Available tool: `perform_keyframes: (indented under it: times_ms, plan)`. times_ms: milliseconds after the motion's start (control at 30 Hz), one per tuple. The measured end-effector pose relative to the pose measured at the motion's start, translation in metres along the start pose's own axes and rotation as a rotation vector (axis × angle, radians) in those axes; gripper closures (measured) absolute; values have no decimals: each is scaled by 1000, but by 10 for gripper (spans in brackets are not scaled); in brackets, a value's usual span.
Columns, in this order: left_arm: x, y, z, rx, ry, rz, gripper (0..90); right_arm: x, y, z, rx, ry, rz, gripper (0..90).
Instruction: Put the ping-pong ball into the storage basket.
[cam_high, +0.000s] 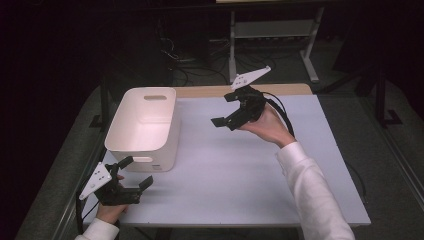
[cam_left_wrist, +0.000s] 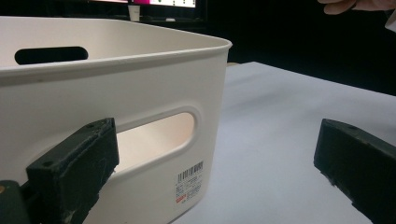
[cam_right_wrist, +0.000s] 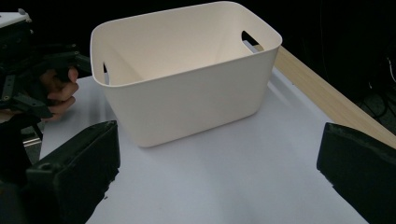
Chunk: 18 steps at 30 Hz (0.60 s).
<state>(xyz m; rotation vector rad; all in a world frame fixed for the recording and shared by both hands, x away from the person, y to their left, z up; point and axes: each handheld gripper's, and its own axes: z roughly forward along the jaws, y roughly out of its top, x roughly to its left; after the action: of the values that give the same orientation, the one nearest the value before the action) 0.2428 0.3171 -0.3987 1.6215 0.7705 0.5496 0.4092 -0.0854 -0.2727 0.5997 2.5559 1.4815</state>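
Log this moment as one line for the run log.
bin: upright, empty, on table | left gripper: open, by bin's near handle slot | right gripper: open, raised, aimed at bin

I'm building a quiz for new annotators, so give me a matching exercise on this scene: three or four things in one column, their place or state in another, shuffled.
Things:
1. white bin
2. left hand-held gripper
3. right hand-held gripper
4. barcode label

Places or states:
A. raised over the middle of the table, jaws open
B. stuck on the bin's end wall, below the handle slot
C. stands empty on the table's left part
D. low at the table's near left corner, jaws open toward the bin

Pairs: 1-C, 2-D, 3-A, 4-B
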Motion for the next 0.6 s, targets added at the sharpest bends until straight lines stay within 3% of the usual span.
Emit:
perform_keyframes:
  times_ms: [167, 467, 600]
  plan:
    - [0, 0, 0, 1, -2, 1, 0, 0, -13, -7, -13, -15, 46, 0]
    - [0, 0, 0, 1, -3, -2, 0, -2, -31, -24, -41, -63, 65, 0]
    - [0, 0, 0, 2, -5, 0, 0, -3, -39, -31, -53, -81, 50, 0]
